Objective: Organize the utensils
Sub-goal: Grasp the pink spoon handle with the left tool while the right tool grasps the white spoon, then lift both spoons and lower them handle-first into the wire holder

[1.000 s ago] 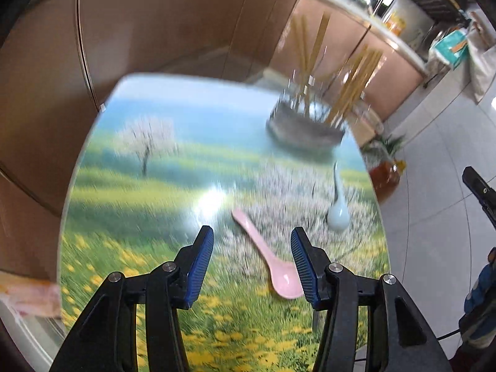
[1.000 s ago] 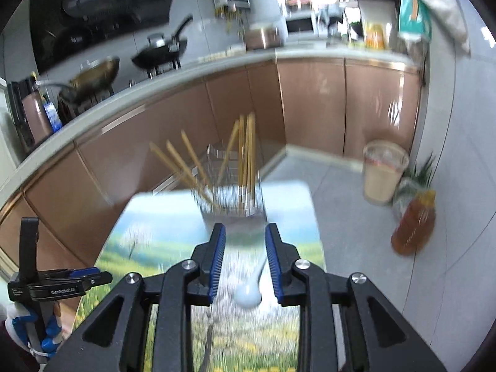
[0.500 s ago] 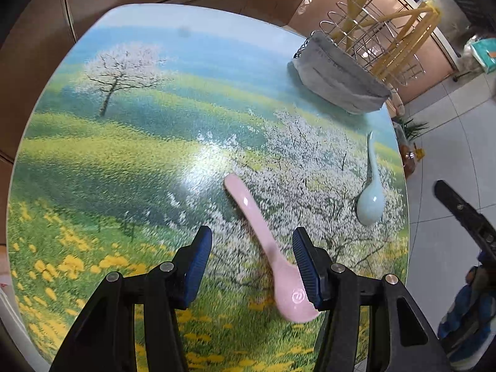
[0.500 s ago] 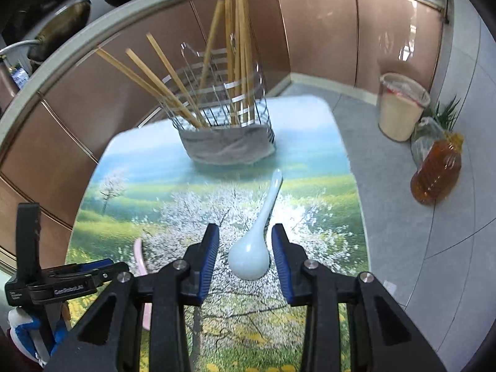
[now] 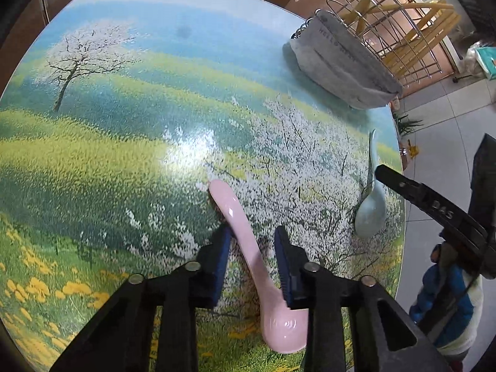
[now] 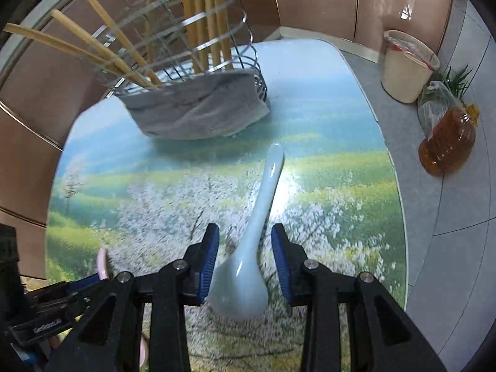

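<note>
Between my left jaws (image 5: pixel 252 257), spread either side of its handle, lies the pink spoon (image 5: pixel 248 254) flat on the desk (image 5: pixel 108 155); my right jaws (image 6: pixel 245 257) straddle the pale blue spoon (image 6: pixel 251 248) likewise — both unclosed, set for grasping at the neck, I judge. Beyond stands the wire holder (image 6: pixel 198 102) with chopsticks (image 6: pixel 204 15) — the likely destination.

Surface: rounded-corner table with a glossy printed meadow and blossoming-tree scene (image 5: pixel 130 142), glare near its middle.
Far end: wire utensil basket wrapped in grey cloth (image 6: pixel 198 114), standing on the blue sky part of the print.
Middle: long pink ceramic soup spoon (image 5: pixel 248 248), lying flat.
Near the right edge: pale blue ceramic soup spoon (image 6: pixel 257 217), handle towards the basket, well apart from the pink one.
</note>
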